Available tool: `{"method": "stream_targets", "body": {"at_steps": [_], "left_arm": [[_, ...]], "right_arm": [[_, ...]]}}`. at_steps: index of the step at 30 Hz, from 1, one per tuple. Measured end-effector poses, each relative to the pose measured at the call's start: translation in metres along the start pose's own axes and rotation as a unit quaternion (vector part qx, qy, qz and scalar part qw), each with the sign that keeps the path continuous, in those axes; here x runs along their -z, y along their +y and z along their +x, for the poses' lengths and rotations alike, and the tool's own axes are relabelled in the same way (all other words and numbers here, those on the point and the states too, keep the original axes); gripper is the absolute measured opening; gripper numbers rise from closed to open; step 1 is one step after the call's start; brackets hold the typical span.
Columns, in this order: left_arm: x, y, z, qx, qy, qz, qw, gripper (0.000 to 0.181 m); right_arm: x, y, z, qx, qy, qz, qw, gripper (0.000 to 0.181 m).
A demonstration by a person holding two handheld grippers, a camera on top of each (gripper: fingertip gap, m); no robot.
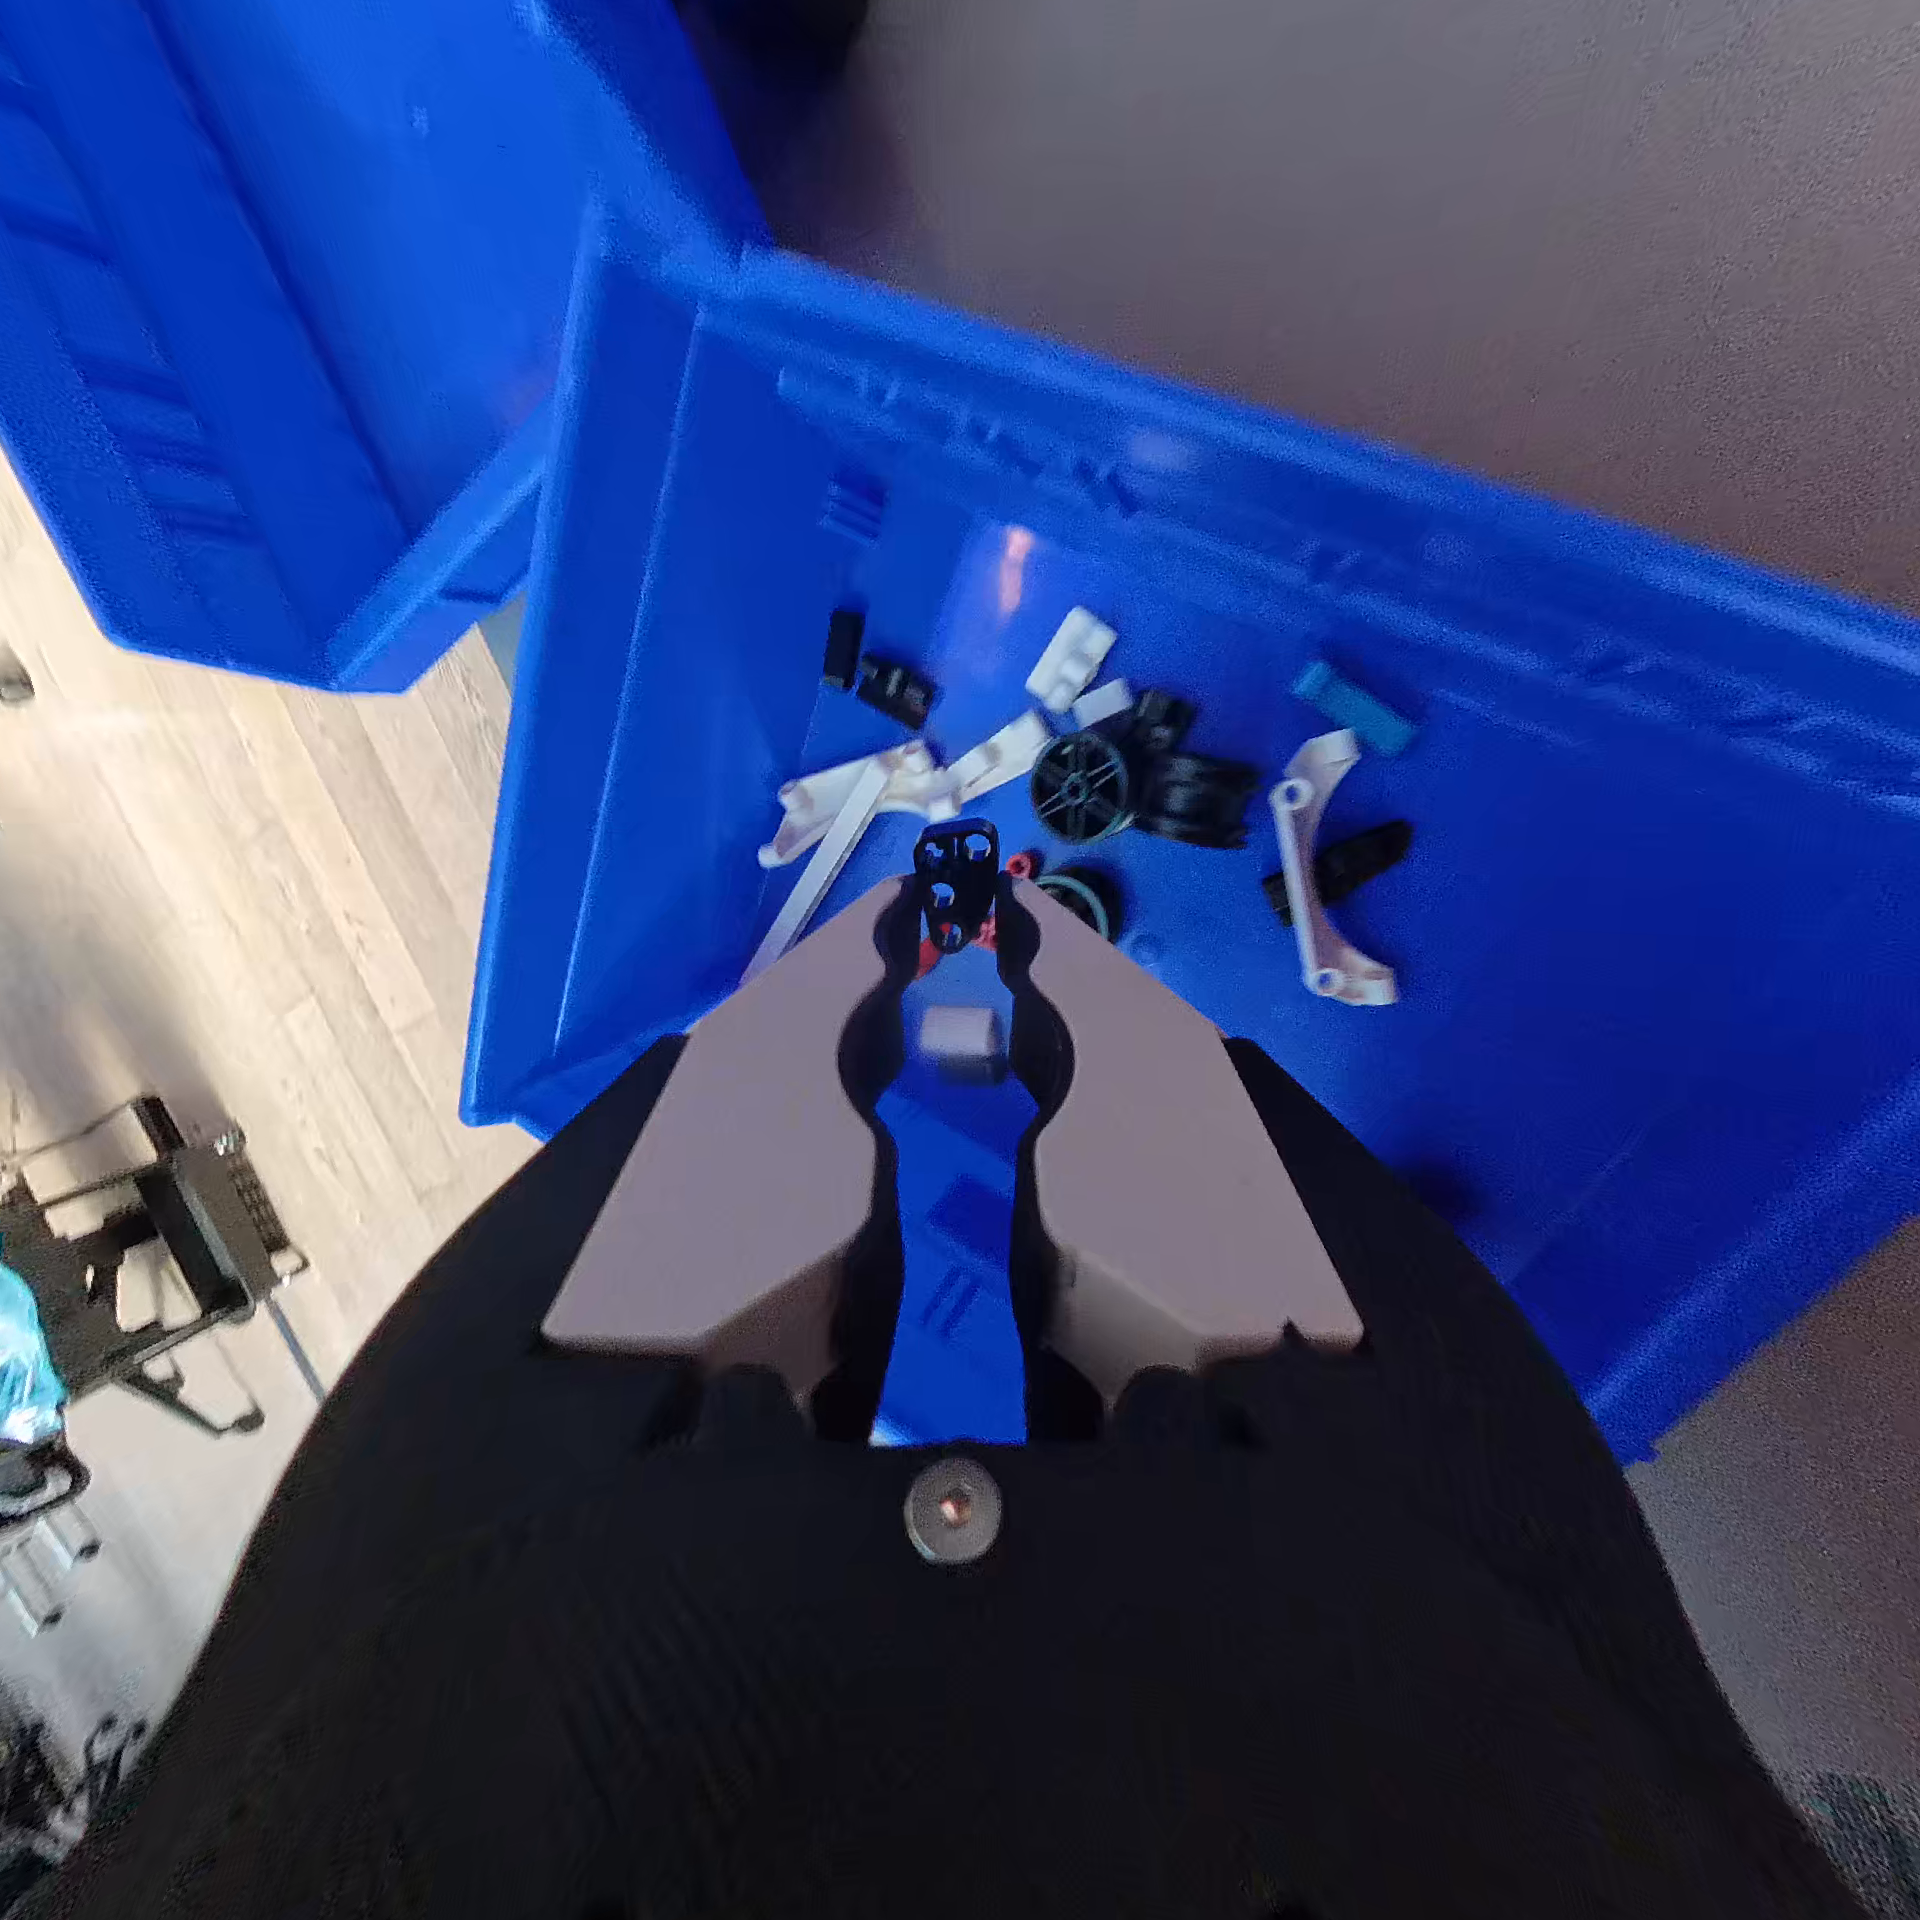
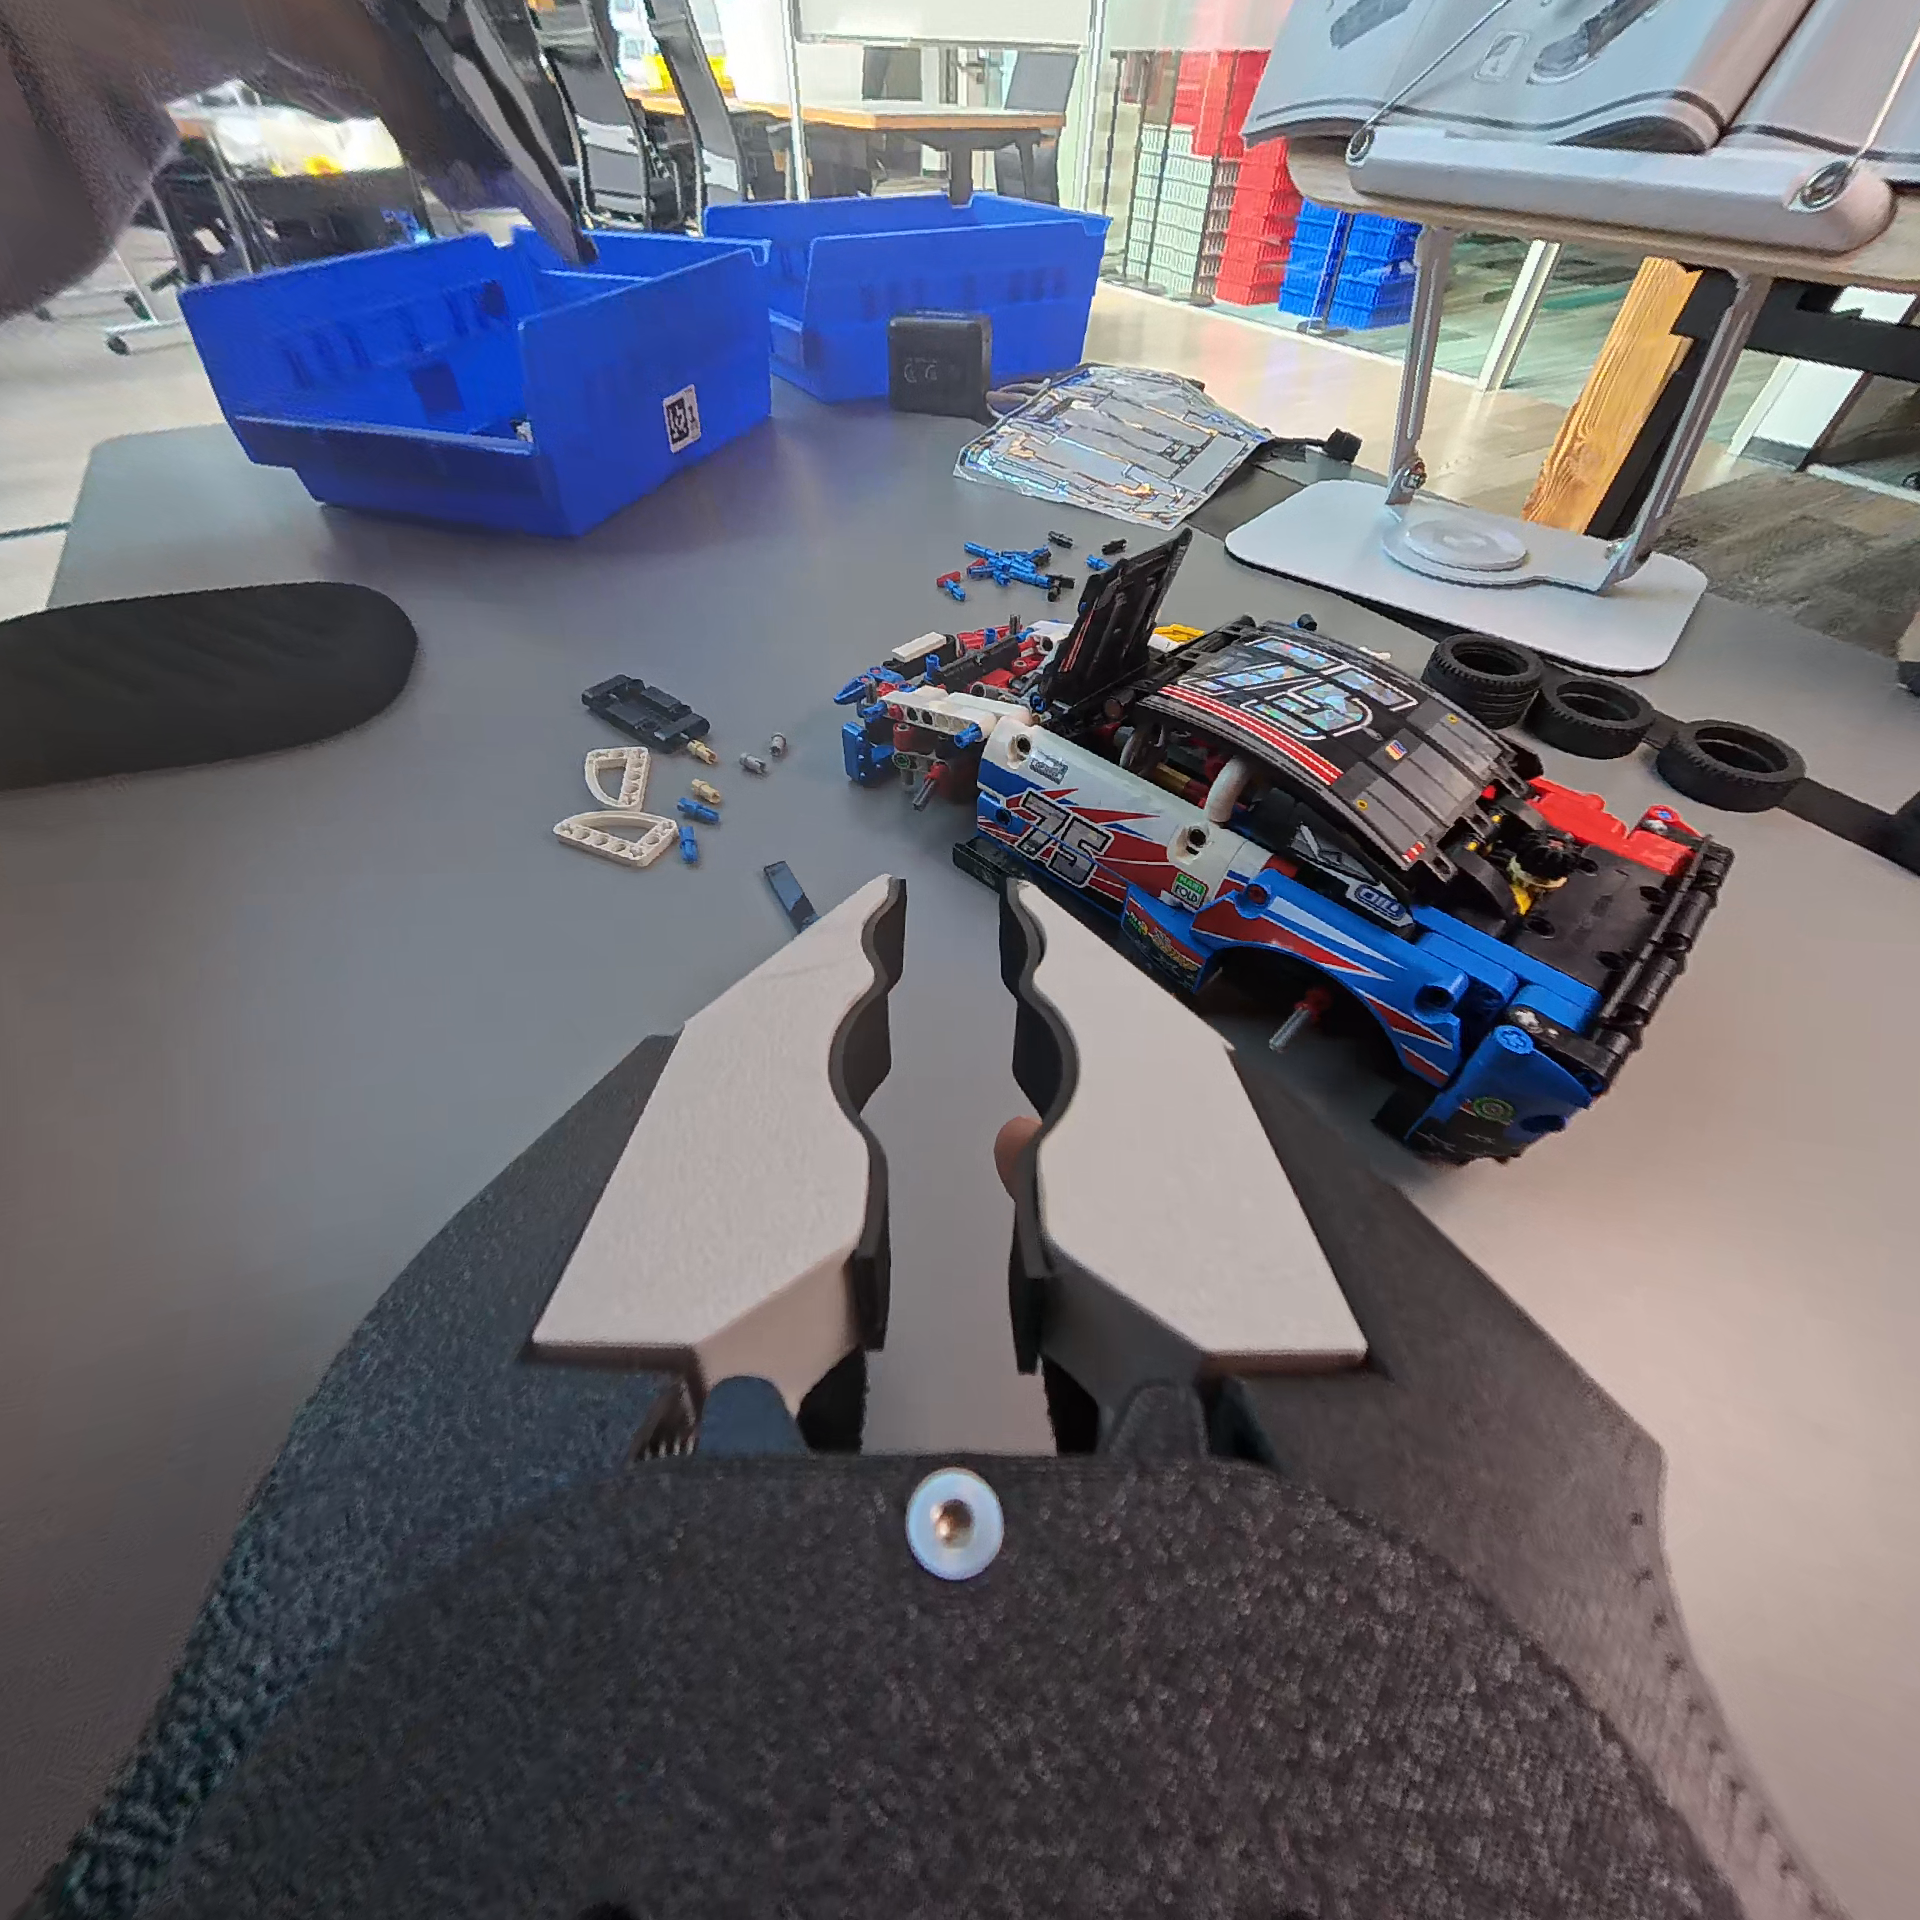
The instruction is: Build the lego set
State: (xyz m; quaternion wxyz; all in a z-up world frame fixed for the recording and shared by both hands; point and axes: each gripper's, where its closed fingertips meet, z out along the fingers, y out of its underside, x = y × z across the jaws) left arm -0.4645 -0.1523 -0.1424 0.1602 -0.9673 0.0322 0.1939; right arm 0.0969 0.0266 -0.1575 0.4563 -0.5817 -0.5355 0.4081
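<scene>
In the left wrist view, the left gripper (image 1: 958, 896) is held above a blue bin (image 1: 1558, 1039), and its jaws are clenched on a small black beam with round holes (image 1: 954, 878), a red pin being seen at the beam's lower end. Just beyond the tips, on the bin floor, loose parts are scattered: white curved panels (image 1: 1311, 883) to the right, a black spoked wheel hub (image 1: 1081, 781) with black tyres (image 1: 1195, 795) beside it, a teal piece (image 1: 1351, 707) farther off, and small black pieces near the far wall. A grey block (image 1: 961, 1039) is seen between the fingers, lower down in the bin. A second blue bin (image 1: 260, 364) is seen to the far left, blurred.

In the right wrist view, the right gripper (image 2: 951, 896) is held over the grey surface (image 2: 312, 1039), its jaws released, with a gap between the tips and nothing held. Just beyond the tips, to the right, the partly built lego car (image 2: 1299, 831) is set on the surface, its black hood panel raised. To the left of the car, two white curved frames (image 2: 618, 821), a black plate (image 2: 644, 712) and small blue pins are laid out. Three loose tyres (image 2: 1590, 712) are lined up at the far right of the car. Farther off, a sticker sheet (image 2: 1112, 442), a book stand (image 2: 1475, 561) with an open booklet and two blue bins (image 2: 488, 364) are seen, the left gripper (image 2: 566, 234) being lowered into the nearer bin.
</scene>
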Motion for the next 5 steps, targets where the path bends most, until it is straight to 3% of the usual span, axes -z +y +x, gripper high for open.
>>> {"method": "stream_targets", "body": {"at_steps": [1, 5], "left_arm": [[0.018, -0.015, 0.018, -0.014, 0.013, 0.035, 0.999, 0.012], [0.076, -0.065, 0.135, -0.115, 0.120, 0.131, 0.977, 0.012]], "right_arm": [[-0.002, -0.001, -0.002, 0.004, -0.003, 0.000, 1.000, 0.015], [-0.008, 0.001, -0.010, 0.020, -0.013, -0.008, 1.000, 0.015]]}}
